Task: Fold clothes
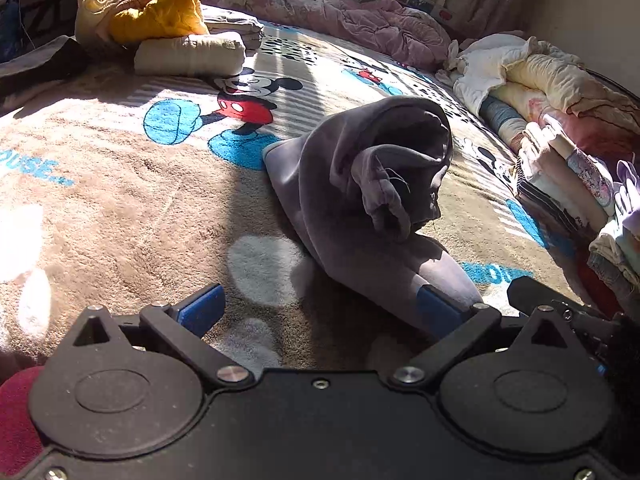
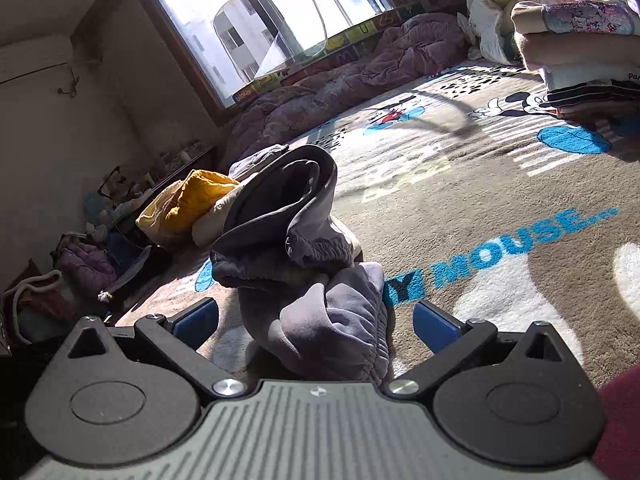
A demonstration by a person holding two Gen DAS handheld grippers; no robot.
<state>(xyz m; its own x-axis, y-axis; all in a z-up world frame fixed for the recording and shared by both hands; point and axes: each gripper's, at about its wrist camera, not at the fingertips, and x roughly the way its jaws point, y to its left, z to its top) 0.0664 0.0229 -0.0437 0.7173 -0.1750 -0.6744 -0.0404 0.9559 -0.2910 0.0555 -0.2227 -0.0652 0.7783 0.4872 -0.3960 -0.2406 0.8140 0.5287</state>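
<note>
- I had the grey pants (image 1: 360, 184) bunched in a heap near the middle of the blanket (image 1: 120, 200), one end standing up with its opening gaping, the other trailing toward my rig.
- My left gripper (image 1: 320, 312) was spread wide and held nothing; its right finger (image 1: 436, 312) sat just beside the trailing leg, and I could not tell whether they touched.
- My right gripper (image 2: 316, 322) was also spread, the elastic cuff end of the pants (image 2: 336, 320) lying between its fingers but not pinched.
- My judgement: the garment had yet to be laid flat, so folding proper had not begun.
- Risk: closing the right gripper on the bunched cuff could take several layers at once, so a lift would drag the heap up instead of opening it.
- Risk: the plush blanket could get nipped along with the cloth if I closed too low.
- Risk: the folded stack (image 2: 580, 60) at the blanket's right edge and the yellow pile (image 1: 156, 16) at its far left corner were well apart from the pants, but a wide swing while spreading them could knock either over.
</note>
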